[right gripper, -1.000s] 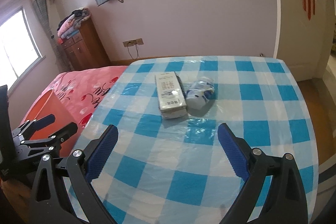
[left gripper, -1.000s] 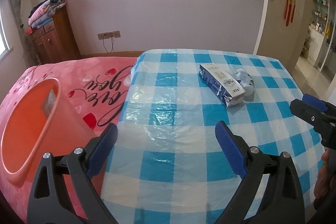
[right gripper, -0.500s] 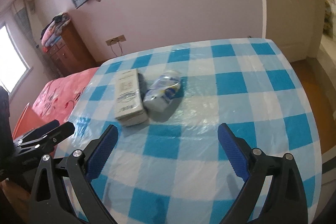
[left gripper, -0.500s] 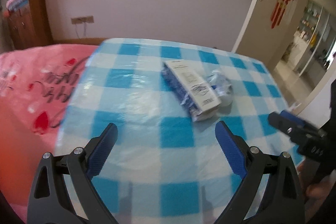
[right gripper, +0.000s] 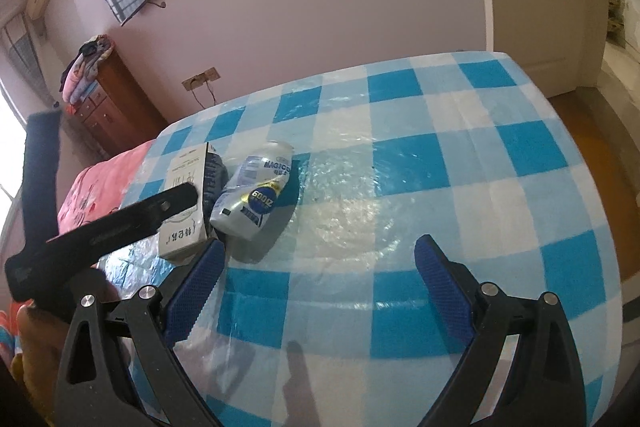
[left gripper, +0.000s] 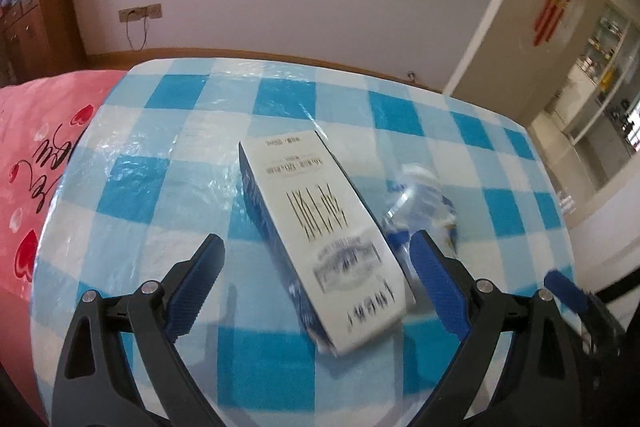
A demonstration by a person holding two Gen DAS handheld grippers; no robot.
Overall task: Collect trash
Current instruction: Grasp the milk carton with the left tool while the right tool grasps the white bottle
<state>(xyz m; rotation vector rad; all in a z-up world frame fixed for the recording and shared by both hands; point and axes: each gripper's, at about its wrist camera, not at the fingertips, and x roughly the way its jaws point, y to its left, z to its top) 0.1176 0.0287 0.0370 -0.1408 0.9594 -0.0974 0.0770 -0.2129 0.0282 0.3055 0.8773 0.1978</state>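
The left hand-held gripper [left gripper: 316, 277] is held wide open, and the near end of a white and dark blue carton [left gripper: 320, 235] is framed between its blue pads [left gripper: 194, 285]. The carton lies flat on the checked tabletop [left gripper: 160, 187], with a crushed can [right gripper: 254, 201] just beside it on the right, apparently touching. The right hand-held gripper [right gripper: 316, 287] is also spread open and empty, held nearer the table's edge over bare cloth, with the can just beyond its left pad.

The step in hand is judged to be the pickup of the carton by the left gripper. For a sound grasp, the pads should be brought down either side of the carton's long faces, squarely across its width, and low enough that the sides are caught rather than the top edge. The right pad should be slipped between carton and can so that the can is not nudged away. Only light pressure is likely needed, since an empty carton would be expected to buckle
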